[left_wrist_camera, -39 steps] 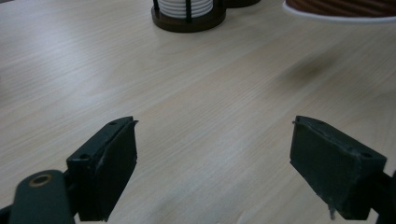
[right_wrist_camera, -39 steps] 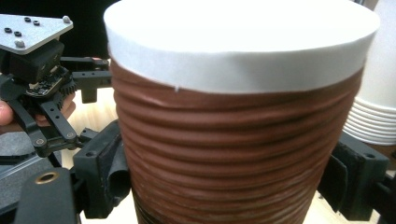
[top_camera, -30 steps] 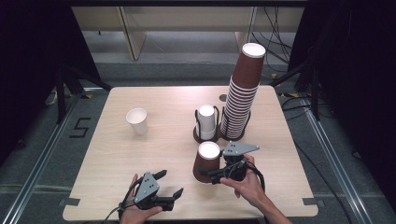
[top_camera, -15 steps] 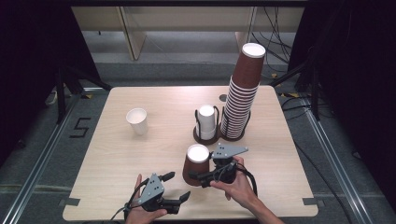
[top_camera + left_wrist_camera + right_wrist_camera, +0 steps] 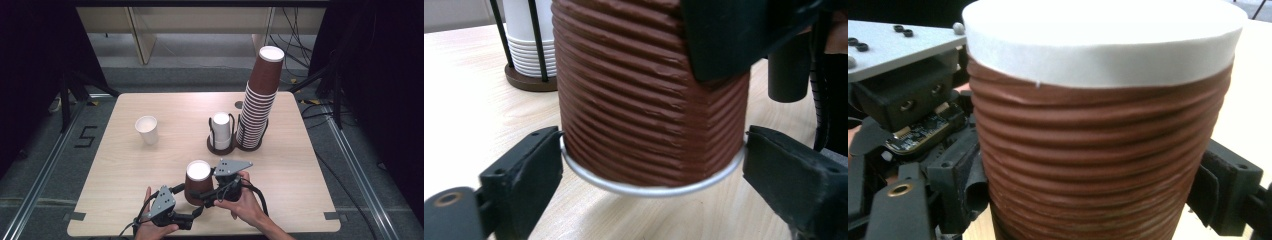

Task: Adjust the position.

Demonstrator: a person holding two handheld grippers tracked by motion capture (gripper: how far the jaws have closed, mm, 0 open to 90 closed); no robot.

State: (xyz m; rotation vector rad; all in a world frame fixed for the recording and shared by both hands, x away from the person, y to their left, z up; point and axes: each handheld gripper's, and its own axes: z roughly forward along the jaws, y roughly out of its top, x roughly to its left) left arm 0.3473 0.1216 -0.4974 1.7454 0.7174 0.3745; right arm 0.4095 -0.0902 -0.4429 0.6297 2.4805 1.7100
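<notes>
Risks tipping or dropping the cup [image 5: 198, 182], clamped at the table's [image 5: 300, 175] front edge by the right gripper [image 5: 204, 194] alone, since the left gripper's [image 5: 187, 201] jaws have just been opening and stand wide either side of its base. Could also dent the ribbed wall by squeezing harder. Cannot tell its contents under the white top; holder [image 5: 221, 145] carries nested white cups, lone white cup [image 5: 147, 129] looks empty.
</notes>
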